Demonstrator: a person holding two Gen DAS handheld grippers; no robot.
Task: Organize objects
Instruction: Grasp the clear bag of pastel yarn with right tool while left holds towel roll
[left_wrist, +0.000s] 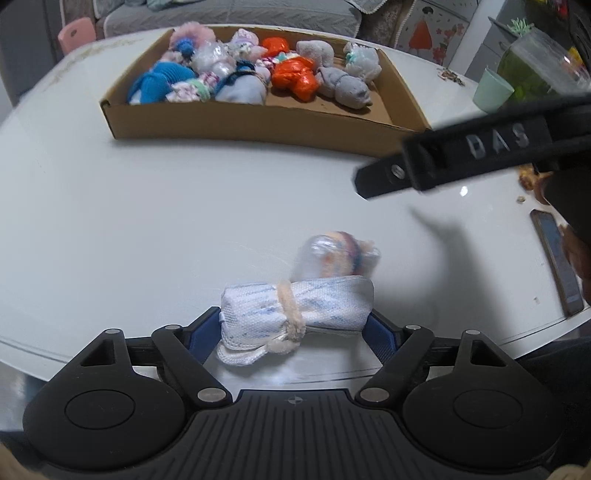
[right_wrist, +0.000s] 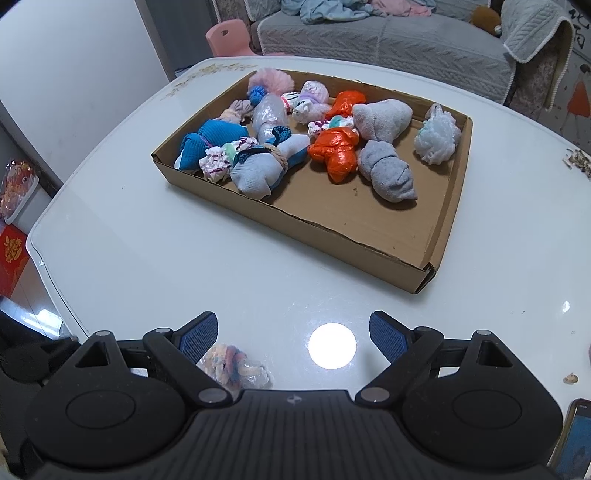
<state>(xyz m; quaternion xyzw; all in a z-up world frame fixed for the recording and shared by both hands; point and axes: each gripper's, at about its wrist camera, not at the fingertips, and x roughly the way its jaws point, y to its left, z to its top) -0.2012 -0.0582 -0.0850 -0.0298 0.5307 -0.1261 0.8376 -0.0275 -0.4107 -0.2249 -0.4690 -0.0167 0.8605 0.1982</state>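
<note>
My left gripper (left_wrist: 295, 325) is shut on a white rolled cloth bundle (left_wrist: 295, 308) tied with a pink band, just above the white table near its front edge. A clear bag holding a pastel yarn bundle (left_wrist: 338, 254) lies on the table just beyond it; the same bag shows in the right wrist view (right_wrist: 234, 367), low by my left finger. My right gripper (right_wrist: 293, 332) is open and empty above the table; its finger shows in the left wrist view (left_wrist: 443, 162). A cardboard tray (right_wrist: 332, 240) holds several rolled socks and bundles; it also shows in the left wrist view (left_wrist: 258, 125).
A phone (left_wrist: 557, 258) lies at the table's right edge. A green cup (left_wrist: 493, 92) and a clear container (left_wrist: 535, 66) stand at the back right. A grey sofa (right_wrist: 388, 33) and a pink chair (right_wrist: 229, 37) stand behind the table.
</note>
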